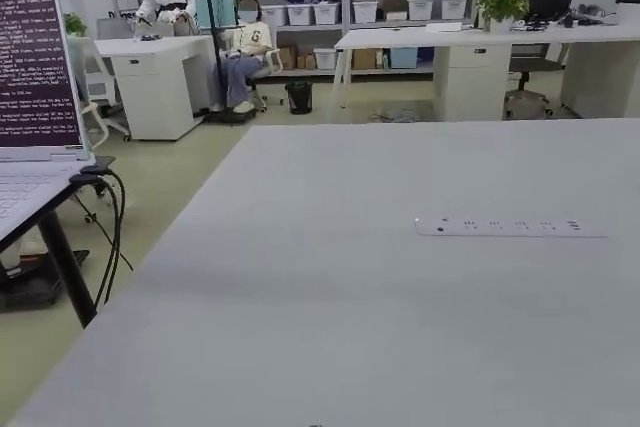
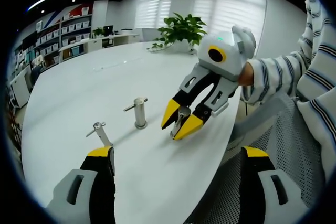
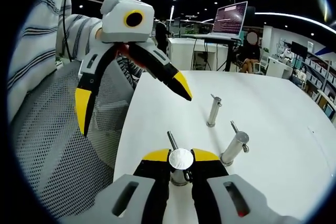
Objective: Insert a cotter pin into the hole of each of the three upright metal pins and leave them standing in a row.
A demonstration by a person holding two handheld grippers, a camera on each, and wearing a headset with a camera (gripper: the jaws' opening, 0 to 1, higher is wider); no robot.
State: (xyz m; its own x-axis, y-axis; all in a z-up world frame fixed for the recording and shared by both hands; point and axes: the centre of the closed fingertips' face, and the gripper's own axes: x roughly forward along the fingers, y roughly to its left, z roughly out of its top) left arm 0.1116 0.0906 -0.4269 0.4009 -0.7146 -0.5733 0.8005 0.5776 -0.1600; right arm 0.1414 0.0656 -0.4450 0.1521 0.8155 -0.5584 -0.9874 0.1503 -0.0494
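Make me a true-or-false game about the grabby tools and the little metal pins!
1. The right tool is gripping a metal pin. True.
2. The left tool is shut. False: its jaws stand wide open, holding nothing.
3. Two other pins are on the white table. True.
4. The power strip is black. False: it is white.
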